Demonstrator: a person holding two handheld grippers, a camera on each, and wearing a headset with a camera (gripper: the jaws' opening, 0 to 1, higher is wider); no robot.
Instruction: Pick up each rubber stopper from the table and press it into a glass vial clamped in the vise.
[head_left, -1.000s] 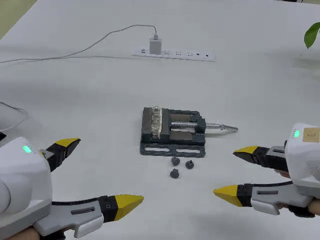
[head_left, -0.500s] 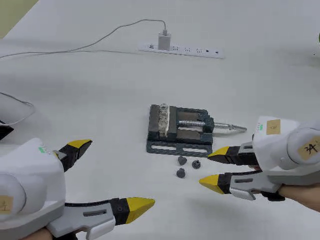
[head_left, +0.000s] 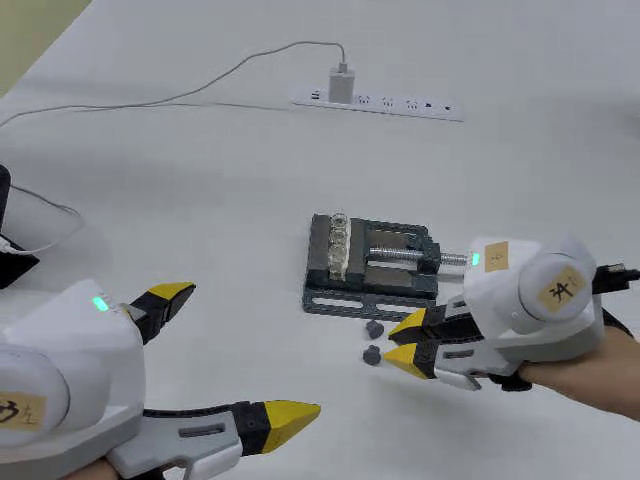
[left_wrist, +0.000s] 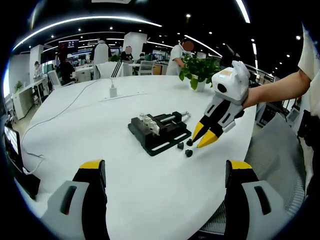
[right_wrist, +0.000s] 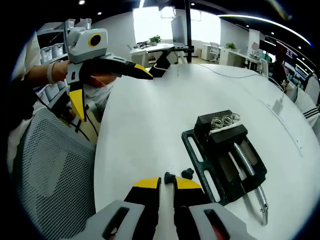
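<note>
A dark vise (head_left: 372, 272) stands mid-table with glass vials (head_left: 340, 243) clamped upright at its left end; the vise (left_wrist: 157, 131) and vials (right_wrist: 225, 120) also show from the grippers. Small dark rubber stoppers (head_left: 375, 328) (head_left: 371, 354) lie on the table just in front of it. My right gripper (head_left: 395, 343) is low over them, open by a narrow gap. One stopper (right_wrist: 168, 176) sits right at its tips (right_wrist: 167, 184) and another stopper (right_wrist: 187, 173) beside them. Whether it touches one is unclear. My left gripper (head_left: 245, 352) hangs wide open at the near left, holding nothing.
A white power strip (head_left: 400, 103) with a plugged-in charger (head_left: 341, 80) and its cable lies at the far side. A dark object (head_left: 8, 235) with a cable sits at the left edge. A mesh chair (right_wrist: 55, 170) stands by the table's rim.
My right gripper has come in leftward from the right side to the stoppers, and its jaws have narrowed from wide to a small gap. The left gripper has stayed wide open.
</note>
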